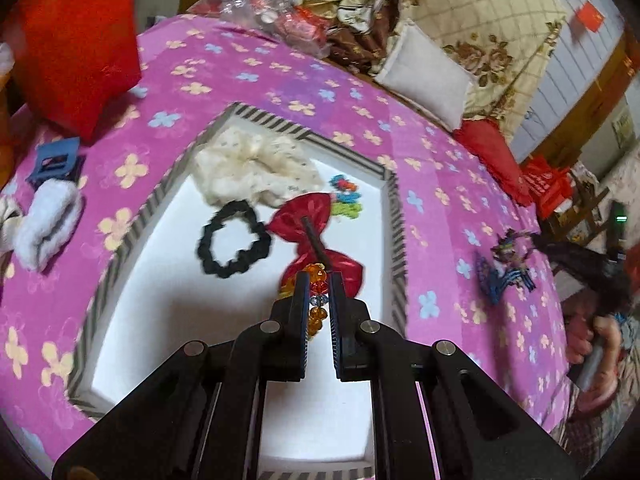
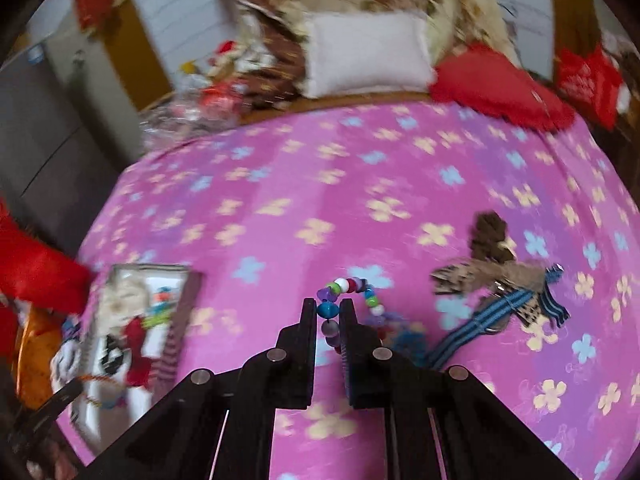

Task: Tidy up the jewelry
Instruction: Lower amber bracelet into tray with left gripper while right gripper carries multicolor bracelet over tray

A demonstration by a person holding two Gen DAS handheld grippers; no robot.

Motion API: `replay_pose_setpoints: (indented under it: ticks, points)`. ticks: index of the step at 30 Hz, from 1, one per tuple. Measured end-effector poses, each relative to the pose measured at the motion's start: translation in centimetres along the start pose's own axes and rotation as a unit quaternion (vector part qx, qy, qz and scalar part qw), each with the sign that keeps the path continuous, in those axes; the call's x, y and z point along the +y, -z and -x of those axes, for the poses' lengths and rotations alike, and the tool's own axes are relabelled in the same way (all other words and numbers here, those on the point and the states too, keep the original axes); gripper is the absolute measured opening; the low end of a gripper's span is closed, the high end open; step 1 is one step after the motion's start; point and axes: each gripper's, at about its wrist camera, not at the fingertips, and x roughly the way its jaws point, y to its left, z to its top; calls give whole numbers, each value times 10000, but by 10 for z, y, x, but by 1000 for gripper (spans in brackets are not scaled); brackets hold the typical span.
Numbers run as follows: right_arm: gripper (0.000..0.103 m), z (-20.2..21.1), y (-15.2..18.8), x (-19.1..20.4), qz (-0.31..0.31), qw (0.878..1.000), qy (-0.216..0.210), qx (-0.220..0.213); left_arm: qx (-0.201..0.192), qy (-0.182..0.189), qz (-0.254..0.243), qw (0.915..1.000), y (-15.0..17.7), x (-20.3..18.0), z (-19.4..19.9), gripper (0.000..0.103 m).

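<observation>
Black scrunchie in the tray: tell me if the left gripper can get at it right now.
Probably not yet. The black scrunchie lies uncovered on the tray floor, nothing on top of it, but the left gripper is shut on an orange bead bracelet. It would need to drop that first.

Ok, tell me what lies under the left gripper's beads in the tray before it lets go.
The left gripper holds the amber bead string over the white tray. Directly beneath lies the red bow; the black scrunchie sits left. Bare floor remains nearer the camera.
</observation>
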Motion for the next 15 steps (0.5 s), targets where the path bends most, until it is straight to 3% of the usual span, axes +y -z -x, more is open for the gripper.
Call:
replay_pose_setpoints:
  ticks: [4,8,15]
  points:
    - [10,13,2,43,441,9990,-39,-80,45,-332,86,9994,0,9,-2,8]
    - [10,11,7,57,528,9986,-27,16,94,-953,54,9954,2,17,-9,8]
    - [10,17,15,109,914,9949,-415,94,443,-1316,443,9893,1,47,-25,8]
